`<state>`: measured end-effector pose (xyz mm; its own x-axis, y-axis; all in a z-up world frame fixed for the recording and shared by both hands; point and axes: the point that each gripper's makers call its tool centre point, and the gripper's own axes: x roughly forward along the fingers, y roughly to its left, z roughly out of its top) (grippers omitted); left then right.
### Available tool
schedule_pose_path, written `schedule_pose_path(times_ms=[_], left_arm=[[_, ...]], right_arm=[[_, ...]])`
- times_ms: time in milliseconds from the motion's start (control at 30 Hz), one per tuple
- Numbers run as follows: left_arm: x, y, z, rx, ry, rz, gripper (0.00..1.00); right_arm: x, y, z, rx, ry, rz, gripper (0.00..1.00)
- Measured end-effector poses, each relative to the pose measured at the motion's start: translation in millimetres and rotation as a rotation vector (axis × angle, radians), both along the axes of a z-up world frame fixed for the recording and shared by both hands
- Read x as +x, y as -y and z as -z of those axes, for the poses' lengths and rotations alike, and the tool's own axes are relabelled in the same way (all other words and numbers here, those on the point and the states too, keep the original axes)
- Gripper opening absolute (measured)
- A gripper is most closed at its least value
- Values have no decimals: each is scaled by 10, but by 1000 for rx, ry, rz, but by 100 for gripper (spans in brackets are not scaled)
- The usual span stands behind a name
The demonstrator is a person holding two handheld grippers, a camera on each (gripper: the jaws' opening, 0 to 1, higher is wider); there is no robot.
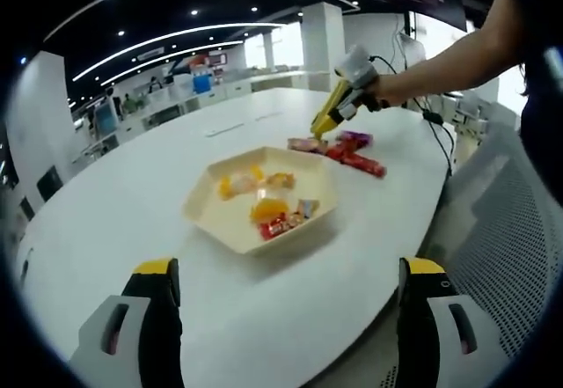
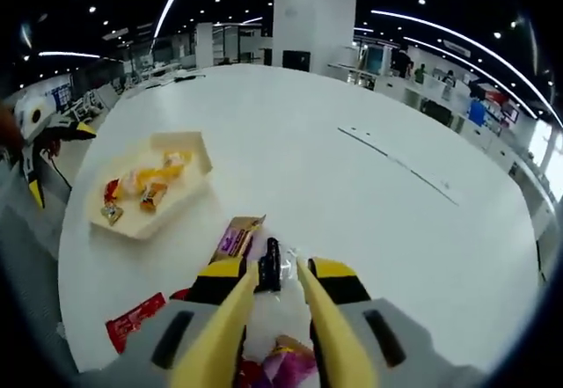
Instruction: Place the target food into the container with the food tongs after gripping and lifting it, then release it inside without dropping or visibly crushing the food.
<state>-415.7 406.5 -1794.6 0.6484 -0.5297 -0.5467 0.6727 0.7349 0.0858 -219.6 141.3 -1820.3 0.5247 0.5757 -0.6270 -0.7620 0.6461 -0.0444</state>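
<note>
A large white counter (image 1: 132, 212) holds a shallow cream hexagonal container (image 1: 264, 199) near its middle, already containing several wrapped snacks in yellow, orange and red.

Beyond the container, toward the far right edge of the counter, lies a loose cluster of wrapped snacks (image 1: 347, 150), red and purple packets touching one another.

In the left gripper view, the left tool (image 1: 286, 318) hangs low over the near edge of the counter, its two yellow-tipped jaws spread wide and holding nothing.

The right tool (image 1: 327, 122), held by a person's arm (image 1: 449, 58), reaches down over the snack cluster.

In the right gripper view its yellow tong blades (image 2: 273, 291) stand close together around a small dark-ended packet (image 2: 269, 269). Whether they are actually clamped on it I cannot tell.

A purple wrapper (image 2: 236, 237) lies just beside it, and a red packet (image 2: 134, 320) sits further toward the counter edge.

These packets look light, crinkly and slick, with soft or brittle contents. A gentle pinch across the middle of one packet, away from the sealed ends, would likely hold best without crushing or slipping.
</note>
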Motion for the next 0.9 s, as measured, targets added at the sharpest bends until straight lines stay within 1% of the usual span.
schedule_pose_path(times_ms=[33, 67, 100, 133, 167, 200, 233, 267, 300, 333, 433, 500, 567, 600, 667, 700, 767, 900], left_arm=[[-5, 7, 6, 0, -4, 1, 99], [-9, 12, 12, 3, -6, 3, 99], [-10, 11, 22, 9, -8, 4, 99], [-13, 10, 29, 11, -11, 4, 99], [-18, 15, 26, 6, -13, 6, 99], [-16, 13, 27, 7, -11, 8, 99], [-18, 13, 32, 9, -12, 10, 99], [-19, 13, 35, 7, -13, 10, 99], [-15, 13, 29, 6, -9, 10, 99], [-6, 1, 25, 7, -4, 6, 99], [-2, -4, 14, 5, -6, -3, 99], [-12, -3, 26, 9, -9, 4, 99], [-21, 5, 43, 14, -12, 13, 99], [-31, 17, 47, 16, -15, 19, 99], [-33, 16, 53, 20, -16, 20, 99], [-30, 10, 54, 20, -16, 18, 99], [-22, 4, 40, 15, -13, 10, 99], [-15, 1, 22, 16, -4, 8, 99]], right_arm=[[7, 9, -2, -3, 7, 4, 27], [2, 16, -12, 15, -7, 21, 27], [-28, -18, -31, 56, -23, 26, 27], [-34, -12, -39, 51, -12, 17, 27], [-51, -11, -15, 20, 1, 4, 27], [-70, -22, 11, 12, -5, -11, 27], [-98, -34, 74, 3, -29, -22, 27], [-105, -40, 100, -5, -27, -28, 28], [-104, -41, 126, -16, -26, -31, 28], [-103, -33, 163, -25, -47, -23, 28], [-52, -44, 138, -7, -48, -3, 26], [-59, -44, 132, -14, -64, 12, 24], [-54, -20, 129, -33, -64, 31, 22], [-59, -18, 116, -25, -68, 40, 22], [-72, -9, 87, -28, -61, 45, 21], [-64, 23, 60, -40, -45, 50, 20], [-58, 44, 33, -27, -56, 57, 20], [-50, 77, -47, -36, -49, 59, 20]])
